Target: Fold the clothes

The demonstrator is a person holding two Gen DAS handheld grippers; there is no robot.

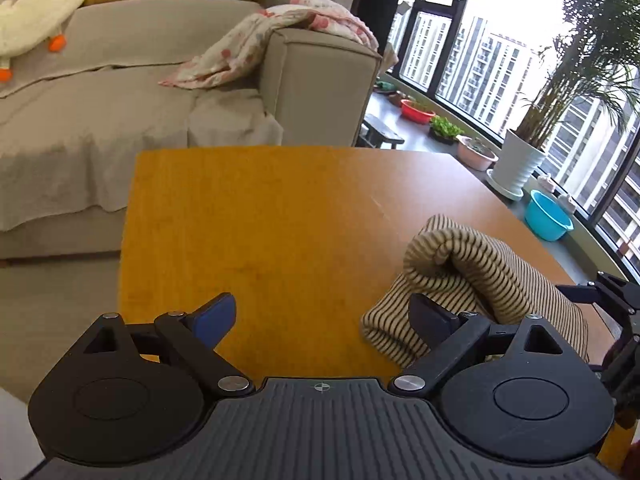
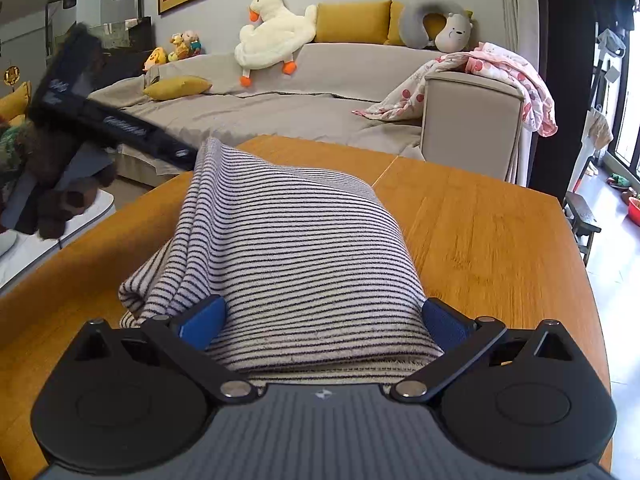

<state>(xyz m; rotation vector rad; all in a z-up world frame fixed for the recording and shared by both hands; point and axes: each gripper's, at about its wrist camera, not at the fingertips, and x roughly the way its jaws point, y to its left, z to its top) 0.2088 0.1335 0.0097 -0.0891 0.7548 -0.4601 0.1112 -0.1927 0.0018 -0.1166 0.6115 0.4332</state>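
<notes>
A striped knit garment (image 2: 296, 248) lies folded into a thick bundle on the wooden table (image 2: 500, 240). My right gripper (image 2: 322, 320) is open, its blue fingers (image 2: 204, 322) spread to either side of the bundle's near end. In the left wrist view the same garment (image 1: 460, 276) sits to the right, by the right finger. My left gripper (image 1: 324, 316) is open and empty over bare table (image 1: 260, 220). The left gripper also shows at the far left of the right wrist view (image 2: 72, 128), blurred.
A grey sofa (image 2: 320, 92) stands beyond the table with a white duck plush (image 2: 276, 32), yellow cushions and a floral blanket (image 2: 500, 76) on its arm. Window, potted palm (image 1: 520, 160) and a blue basin (image 1: 546, 216) lie to the right.
</notes>
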